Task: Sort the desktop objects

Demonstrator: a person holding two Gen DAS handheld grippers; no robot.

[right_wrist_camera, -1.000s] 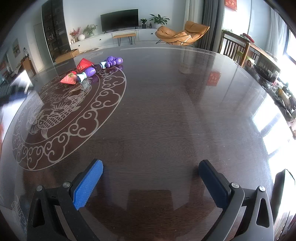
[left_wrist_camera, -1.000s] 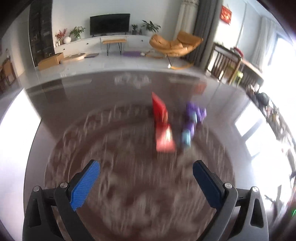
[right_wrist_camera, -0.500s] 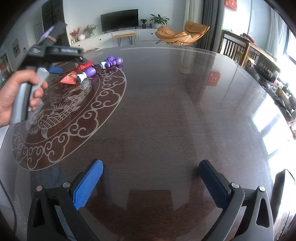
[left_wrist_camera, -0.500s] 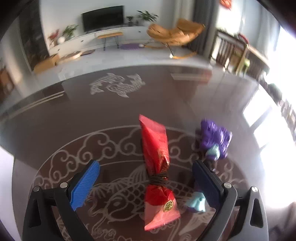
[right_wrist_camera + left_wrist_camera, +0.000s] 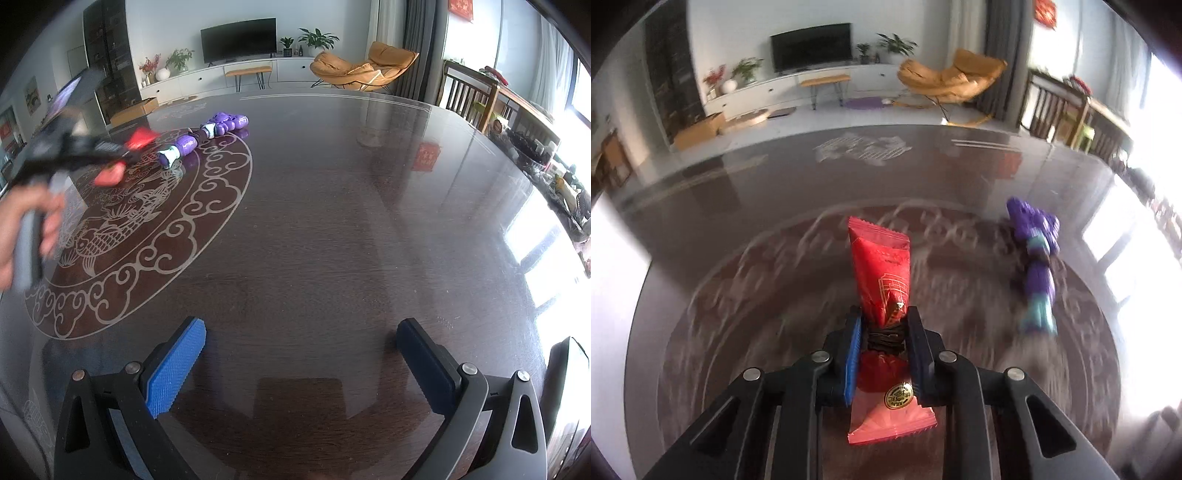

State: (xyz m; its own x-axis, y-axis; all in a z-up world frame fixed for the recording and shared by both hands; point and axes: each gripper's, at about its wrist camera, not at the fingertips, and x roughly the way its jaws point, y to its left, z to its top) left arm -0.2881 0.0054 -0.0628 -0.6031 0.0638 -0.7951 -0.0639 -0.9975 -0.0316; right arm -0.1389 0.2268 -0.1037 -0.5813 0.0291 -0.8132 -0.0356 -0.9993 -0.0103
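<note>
Left wrist view shows our left gripper [image 5: 882, 332] with jaws clenched on the tied waist of the red snack packet [image 5: 881, 269], apparently lifted off the bench [image 5: 332, 221]. We judge sorting barely begun: the purple toy [image 5: 1036, 258] lies untouched to the right. Our right gripper [image 5: 299, 354] hovers released, well apart. Nothing blocks the way.

No text is legible: the gold round seal [image 5: 897, 396] on the red snack packet [image 5: 882, 280] is too small to read.
</note>
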